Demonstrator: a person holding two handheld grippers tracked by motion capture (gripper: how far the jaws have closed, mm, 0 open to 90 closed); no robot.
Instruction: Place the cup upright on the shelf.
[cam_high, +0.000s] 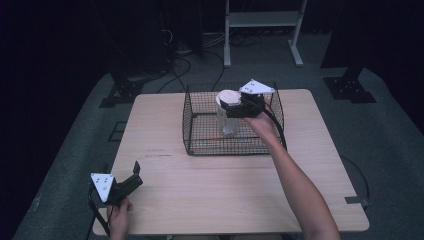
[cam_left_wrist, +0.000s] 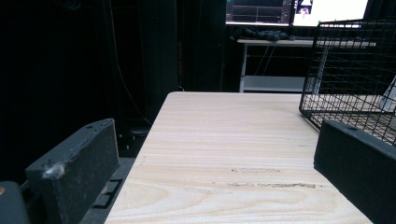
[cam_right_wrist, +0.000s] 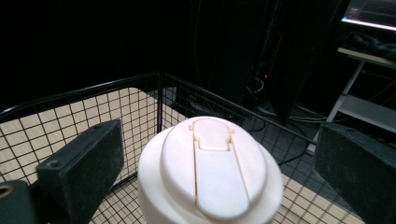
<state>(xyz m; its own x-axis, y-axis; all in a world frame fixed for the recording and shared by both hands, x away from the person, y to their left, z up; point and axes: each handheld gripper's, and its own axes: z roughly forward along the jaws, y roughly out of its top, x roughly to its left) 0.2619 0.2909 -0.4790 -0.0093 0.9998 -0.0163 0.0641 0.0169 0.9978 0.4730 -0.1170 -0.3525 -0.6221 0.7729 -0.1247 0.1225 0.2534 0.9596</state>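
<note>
A clear bottle (cam_high: 228, 122) with a cream flip-top lid (cam_right_wrist: 215, 172) stands upright inside a black wire basket (cam_high: 189, 131) at the back middle of the wooden table (cam_high: 225, 190). My right gripper (cam_high: 234, 107) reaches into the basket from the right. Its two jaws flank the lid with a gap on each side, so it stands open (cam_right_wrist: 219, 130). My left gripper (cam_high: 136, 175) rests low at the table's front left corner, open, with nothing between its jaws (cam_left_wrist: 217, 135). The basket (cam_left_wrist: 350, 70) shows off to its right.
The basket's wire walls (cam_right_wrist: 93, 107) rise around the bottle. Beyond the table are a white shelf frame (cam_high: 262, 25), dark stands, and cables on the floor. Bare tabletop (cam_left_wrist: 224, 140) stretches between the left gripper and the basket.
</note>
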